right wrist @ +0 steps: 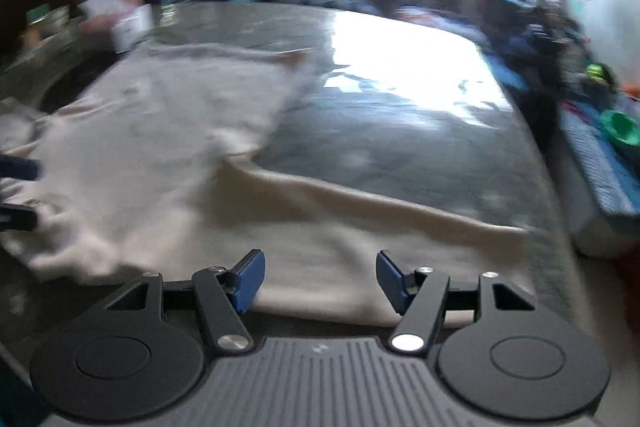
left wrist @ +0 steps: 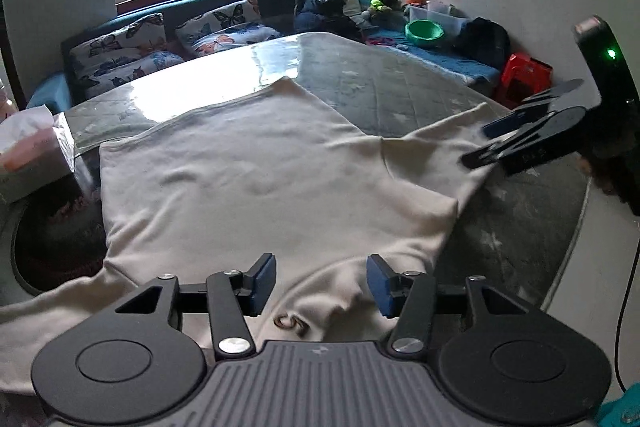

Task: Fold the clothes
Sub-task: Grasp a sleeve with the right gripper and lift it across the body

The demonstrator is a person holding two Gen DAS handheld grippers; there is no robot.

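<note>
- Cream shirt [left wrist: 256, 179] lies spread flat on the grey surface [left wrist: 400, 83], one sleeve reaching right.
- Left gripper [left wrist: 321, 283] hovers over the near collar, fingers released.
- Right gripper [right wrist: 319, 281] hangs above the sleeve, fingers [right wrist: 250, 277] spread apart.

A cream shirt [left wrist: 256, 163] is lying on the grey worktop [left wrist: 400, 87], black grippers are showing blue pads [left wrist: 266, 277], and white cushions [left wrist: 120, 47] are wearing dark butterfly prints beside a green bowl [left wrist: 424, 33].

A tissue box [left wrist: 34, 155] sits at the table's [left wrist: 400, 83] left edge; butterfly pillows [left wrist: 132, 47] far left, a green bowl [left wrist: 424, 33] far right
</note>
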